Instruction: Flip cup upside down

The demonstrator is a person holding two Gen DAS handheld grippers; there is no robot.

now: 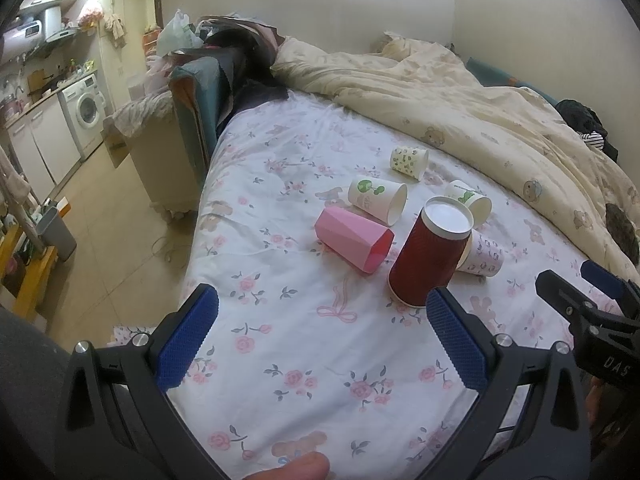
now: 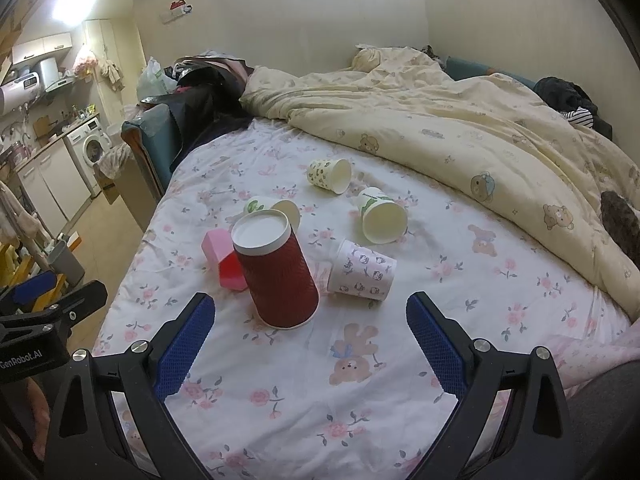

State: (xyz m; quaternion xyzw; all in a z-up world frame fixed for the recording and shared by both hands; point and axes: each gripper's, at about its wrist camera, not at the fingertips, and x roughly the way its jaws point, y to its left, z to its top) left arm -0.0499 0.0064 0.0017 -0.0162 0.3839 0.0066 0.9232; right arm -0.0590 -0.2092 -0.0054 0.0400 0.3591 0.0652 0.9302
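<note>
Six cups lie on our bed sheet point(image 2: 280, 400). The red cup point(image 2: 276, 276) stands upside down, mouth on the sheet, white base up. Left of it lies the pink cup point(image 2: 224, 264) on its side; right of it a patterned cup point(image 2: 364, 272), also on its side. Our left gripper point(image 1: 322, 316) and right gripper point(image 2: 310, 320) are both spread wide and hold nothing, near the red cup.

The red cup point(image 2: 278, 276) looked like ribbed, matt paper, the pink cup point(image 1: 352, 238) was smooth glossy plastic, and the bed sheet point(image 2: 320, 392) was soft printed cloth.
</note>
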